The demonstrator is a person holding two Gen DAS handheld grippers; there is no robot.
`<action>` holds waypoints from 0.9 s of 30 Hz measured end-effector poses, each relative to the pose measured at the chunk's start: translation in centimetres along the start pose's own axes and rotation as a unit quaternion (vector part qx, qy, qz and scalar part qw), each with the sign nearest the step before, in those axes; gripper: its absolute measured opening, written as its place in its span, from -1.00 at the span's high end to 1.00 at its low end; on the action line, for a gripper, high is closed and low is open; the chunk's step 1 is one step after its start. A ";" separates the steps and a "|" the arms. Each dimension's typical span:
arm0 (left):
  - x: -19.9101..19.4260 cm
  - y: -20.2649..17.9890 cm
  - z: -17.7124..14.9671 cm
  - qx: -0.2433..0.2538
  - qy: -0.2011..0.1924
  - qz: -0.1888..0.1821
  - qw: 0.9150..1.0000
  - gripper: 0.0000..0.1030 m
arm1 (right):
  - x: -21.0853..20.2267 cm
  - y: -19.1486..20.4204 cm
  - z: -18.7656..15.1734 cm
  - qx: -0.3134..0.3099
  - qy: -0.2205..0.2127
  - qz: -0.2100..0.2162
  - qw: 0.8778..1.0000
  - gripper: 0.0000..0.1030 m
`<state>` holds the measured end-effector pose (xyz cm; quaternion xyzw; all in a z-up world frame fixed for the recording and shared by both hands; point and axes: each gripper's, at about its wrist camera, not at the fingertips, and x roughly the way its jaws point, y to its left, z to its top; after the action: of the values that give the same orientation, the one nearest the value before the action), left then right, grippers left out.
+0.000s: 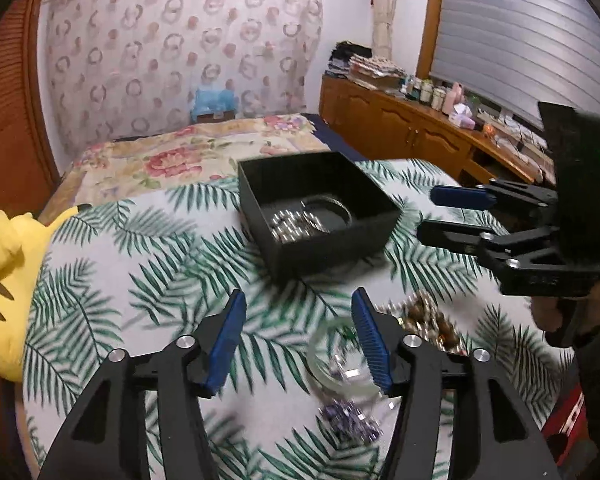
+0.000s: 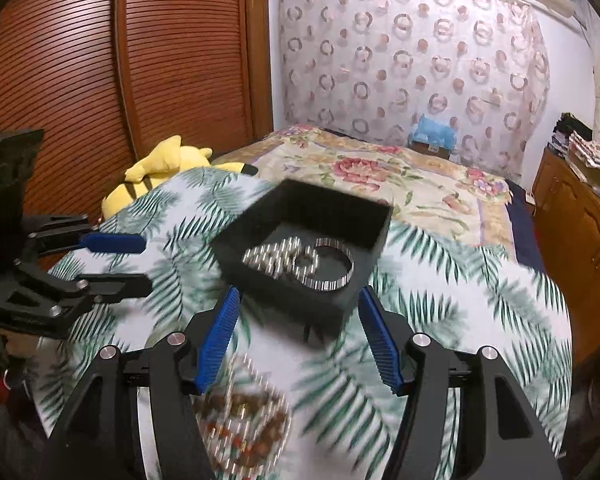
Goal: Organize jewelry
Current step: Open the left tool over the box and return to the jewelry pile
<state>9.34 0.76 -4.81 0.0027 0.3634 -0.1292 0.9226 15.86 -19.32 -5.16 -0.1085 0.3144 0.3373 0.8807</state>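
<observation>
A black open box (image 1: 332,252) stands on the palm-leaf cloth (image 1: 140,260), with silver bracelets (image 1: 300,224) lying inside. My left gripper (image 1: 300,332) hangs open over the cloth just short of the box, nothing between its fingers. A pale clear bangle (image 1: 336,364) lies by its right finger, a purple beaded piece (image 1: 350,420) below it, and brown beads (image 1: 428,320) to the right. My right gripper (image 2: 299,296) is open and empty in front of the box (image 2: 332,220). The silver bracelets (image 2: 300,264) show inside, and the brown beads (image 2: 244,416) are blurred beneath it.
A yellow plush toy (image 1: 4,280) lies at the cloth's left edge. A floral bedspread (image 1: 180,156) stretches behind the box. A wooden cabinet (image 1: 400,128) loaded with small items runs along the right wall, and a slatted wardrobe door (image 2: 100,80) stands on the left.
</observation>
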 end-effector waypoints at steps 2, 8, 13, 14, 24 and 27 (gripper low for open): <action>0.2 -0.5 -0.8 0.001 0.006 -0.007 1.000 -0.22 | -0.9 0.2 -1.6 0.007 0.005 0.002 1.000 -0.22; 1.1 -1.7 -2.2 0.010 0.028 -0.015 0.999 -0.35 | -2.7 0.8 -5.6 0.023 0.020 0.008 1.000 -0.14; 2.0 -2.5 -2.9 0.013 0.042 -0.027 0.999 -0.42 | -3.2 1.3 -7.7 0.030 0.030 0.001 0.999 -0.13; 2.2 -2.7 -2.9 0.016 0.045 -0.027 0.999 -0.42 | -3.2 1.3 -7.9 0.032 0.030 0.001 0.999 -0.13; 4.5 -3.2 -2.7 0.035 0.077 -0.019 0.996 -0.42 | -3.5 1.2 -8.5 0.040 0.029 -0.002 0.999 -0.13; 4.8 -3.3 -2.6 0.038 0.079 -0.019 0.996 -0.41 | -3.4 1.2 -8.3 0.038 0.029 0.001 0.999 -0.13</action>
<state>10.17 -3.28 -9.71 0.0406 0.4297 -0.1598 0.8878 9.12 -23.56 -9.47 -0.0842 0.3530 0.3220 0.8744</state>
